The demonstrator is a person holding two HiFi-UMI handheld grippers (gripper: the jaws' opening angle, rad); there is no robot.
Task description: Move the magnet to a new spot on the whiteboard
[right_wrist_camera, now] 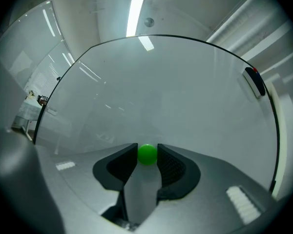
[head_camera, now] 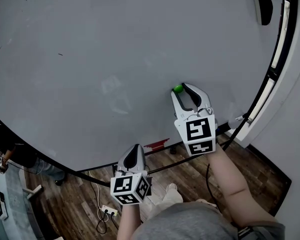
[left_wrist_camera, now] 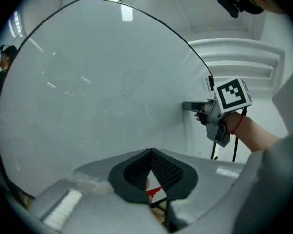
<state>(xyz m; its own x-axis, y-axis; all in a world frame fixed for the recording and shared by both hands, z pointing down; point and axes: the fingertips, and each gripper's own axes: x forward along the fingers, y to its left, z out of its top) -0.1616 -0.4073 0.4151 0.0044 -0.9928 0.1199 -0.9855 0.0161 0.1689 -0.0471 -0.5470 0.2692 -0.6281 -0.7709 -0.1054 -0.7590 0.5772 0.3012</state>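
A small round green magnet sits on the large whiteboard, near its lower right edge. My right gripper points at the board with its jaws open and the magnet between their tips, close to both pads. In the left gripper view the right gripper shows from the side, its tips against the whiteboard. My left gripper hangs lower, below the board's bottom edge, shut with nothing in it.
A black eraser clings to the board's upper right. The board's black frame runs along its right side. Below are wood floor, a power strip with cables and a red object. A person stands at far left.
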